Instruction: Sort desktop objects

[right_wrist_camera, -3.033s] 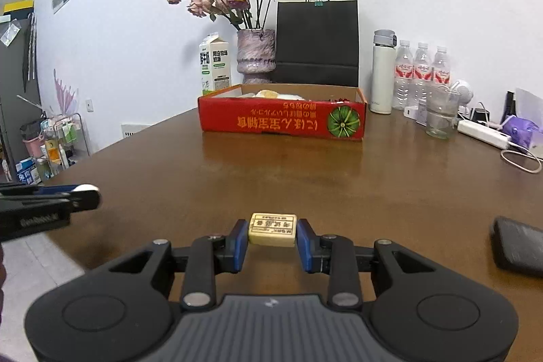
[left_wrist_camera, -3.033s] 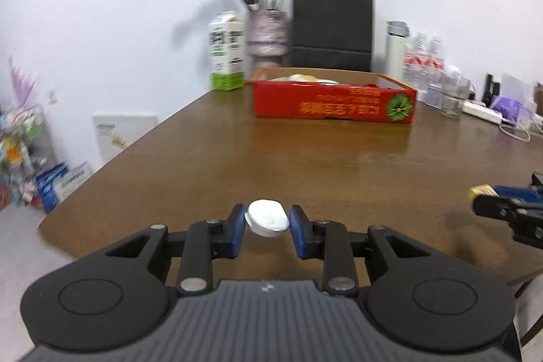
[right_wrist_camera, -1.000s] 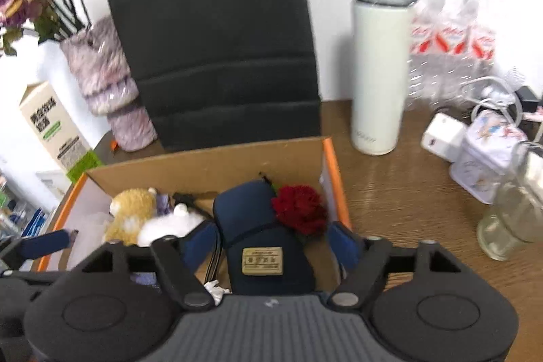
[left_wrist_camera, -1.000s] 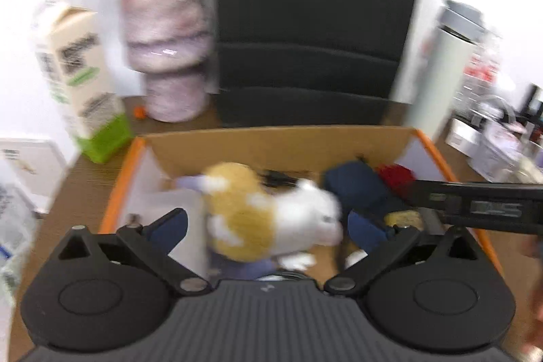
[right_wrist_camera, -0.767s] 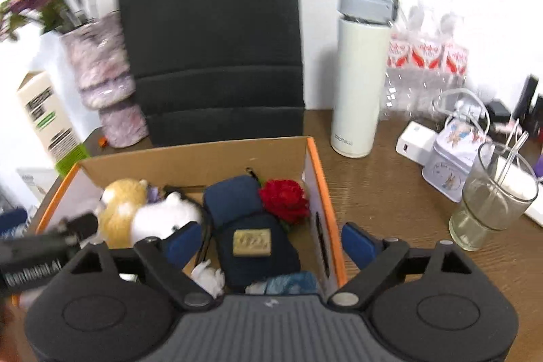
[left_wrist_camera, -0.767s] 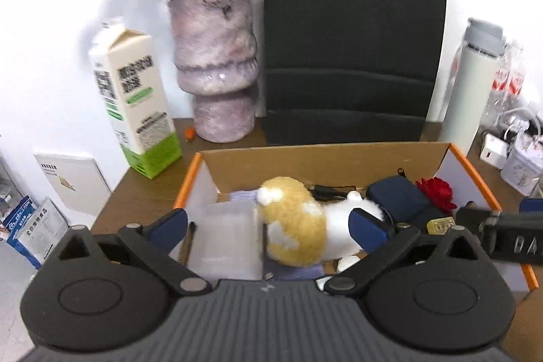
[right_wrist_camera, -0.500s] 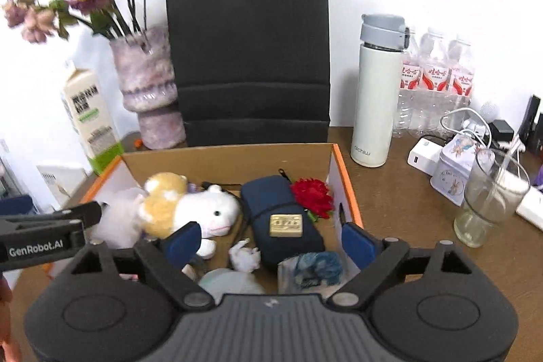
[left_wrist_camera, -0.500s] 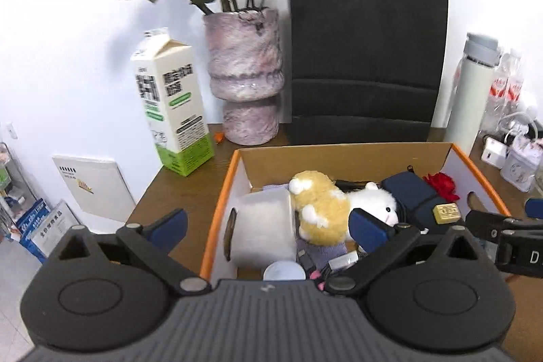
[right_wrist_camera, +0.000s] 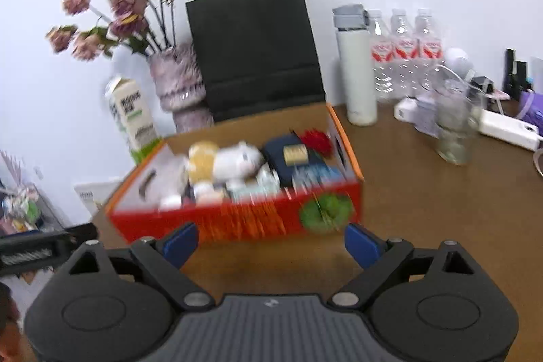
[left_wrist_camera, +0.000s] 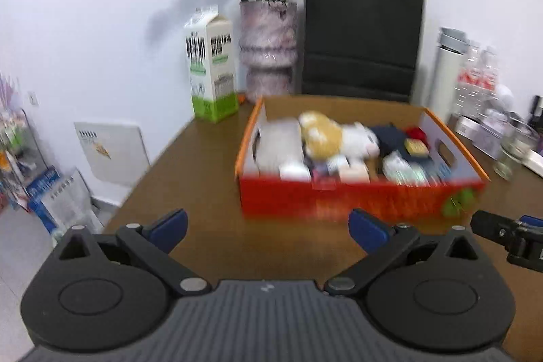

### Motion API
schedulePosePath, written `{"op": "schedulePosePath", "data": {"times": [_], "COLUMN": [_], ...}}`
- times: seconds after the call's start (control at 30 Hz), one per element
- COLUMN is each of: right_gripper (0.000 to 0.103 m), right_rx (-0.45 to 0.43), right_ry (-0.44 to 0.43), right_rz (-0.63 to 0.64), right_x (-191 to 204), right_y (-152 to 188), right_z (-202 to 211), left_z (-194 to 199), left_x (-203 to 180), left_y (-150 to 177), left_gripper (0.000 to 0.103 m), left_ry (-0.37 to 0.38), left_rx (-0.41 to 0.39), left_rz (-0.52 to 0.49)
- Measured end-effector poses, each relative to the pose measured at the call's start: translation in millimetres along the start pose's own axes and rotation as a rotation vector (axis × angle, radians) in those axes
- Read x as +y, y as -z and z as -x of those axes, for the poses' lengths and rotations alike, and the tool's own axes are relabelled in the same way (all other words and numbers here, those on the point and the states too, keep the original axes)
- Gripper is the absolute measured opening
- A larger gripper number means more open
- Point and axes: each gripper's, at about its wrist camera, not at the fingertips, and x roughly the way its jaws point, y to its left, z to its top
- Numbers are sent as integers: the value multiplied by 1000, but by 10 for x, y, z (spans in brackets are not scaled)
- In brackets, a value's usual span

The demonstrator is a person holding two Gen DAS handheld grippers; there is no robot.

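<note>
**Both grippers empty in front of the filled red box**

The left gripper (left_wrist_camera: pixel 268 228) has its blue pads spread wide, with only bare wooden table (left_wrist_camera: pixel 190 172) between them; it holds and touches nothing. The right gripper (right_wrist_camera: pixel 269 243) is also wide and its jaws are opening further, nothing between them. Its tip shows at the right edge of the left wrist view, apart from the box.

The red cardboard box (left_wrist_camera: pixel 339 195) sits on the table just ahead of both grippers, its long side running left to right across each view, open top up. Inside lie a yellow-and-white plush toy (right_wrist_camera: pixel 227 162), a dark blue pouch (right_wrist_camera: pixel 288 146) with a small tan block (right_wrist_camera: pixel 296 154) lying on it, a red flower (right_wrist_camera: pixel 315 139) in the far right corner, and a white round item (right_wrist_camera: pixel 170 201) near the front left wall. The contents are motion-blurred.

Behind the box stand a milk carton (left_wrist_camera: pixel 211 63), a vase of dried roses (left_wrist_camera: pixel 268 53) and a black paper bag (left_wrist_camera: pixel 363 33).
</note>
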Motion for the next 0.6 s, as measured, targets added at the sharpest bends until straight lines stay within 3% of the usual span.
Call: {"op": "schedulePosePath", "data": {"times": [0.07, 0.23, 0.4, 0.6], "right_gripper": [94, 94, 95, 101], "right_rx": [-2, 9, -8, -39], "right_ry": [-5, -7, -58, 5], "right_rz": [43, 129, 162, 220], "right_x": [-27, -38, 78, 162], "right_y": [270, 934, 1411, 1712], "right_z": [194, 721, 1240, 1573], "left_z": [217, 697, 1149, 1385], "left_x": [92, 192, 276, 346], "left_y": [301, 1002, 1586, 1862], "left_gripper": [103, 103, 103, 103], "left_ry": [38, 3, 23, -36], "left_rx": [-35, -89, -91, -94], "left_rz": [2, 1, 36, 11]}}
